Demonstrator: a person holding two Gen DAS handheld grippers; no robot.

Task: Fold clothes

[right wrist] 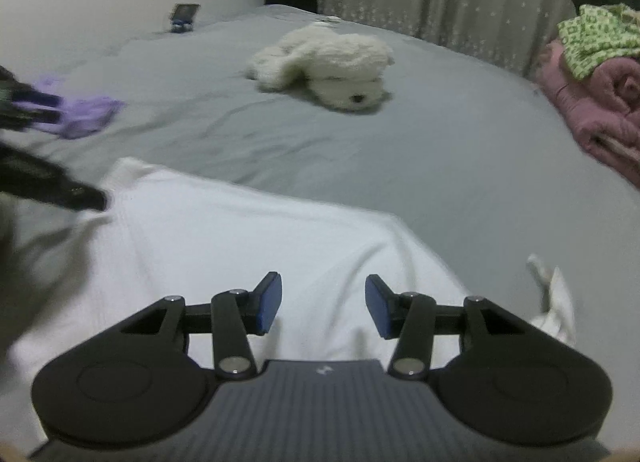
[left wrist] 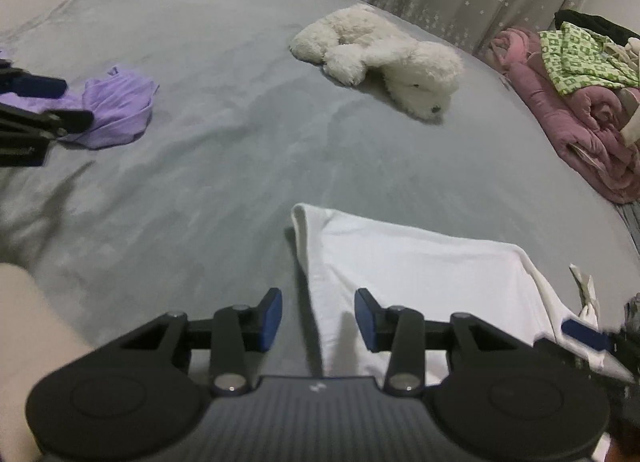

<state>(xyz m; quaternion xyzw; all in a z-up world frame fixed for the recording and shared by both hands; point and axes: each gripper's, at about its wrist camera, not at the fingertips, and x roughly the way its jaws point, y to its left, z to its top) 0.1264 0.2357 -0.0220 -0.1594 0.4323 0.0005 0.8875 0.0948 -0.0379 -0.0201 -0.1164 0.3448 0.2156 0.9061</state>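
Observation:
A white garment (left wrist: 420, 274) lies folded flat on the grey bed (left wrist: 208, 166). My left gripper (left wrist: 319, 316) hovers over the garment's left edge, which runs between its blue pads; the jaws stand apart and pinch nothing. In the right wrist view the same garment (right wrist: 240, 238) fills the foreground, and my right gripper (right wrist: 324, 302) is open above its near part with no cloth between the pads. One blue pad of the right gripper (left wrist: 582, 332) shows at the right edge of the left view. A blurred black finger of the left gripper (right wrist: 76, 194) shows by the garment's far left corner.
A crumpled purple garment (left wrist: 116, 106) lies far left beside a black device with blue parts (left wrist: 36, 102). A white plush toy (left wrist: 384, 58) lies mid-bed. A pink quilt (left wrist: 568, 114) with a green patterned cloth (left wrist: 580, 58) is at right. A small white scrap (right wrist: 556, 302) lies near right.

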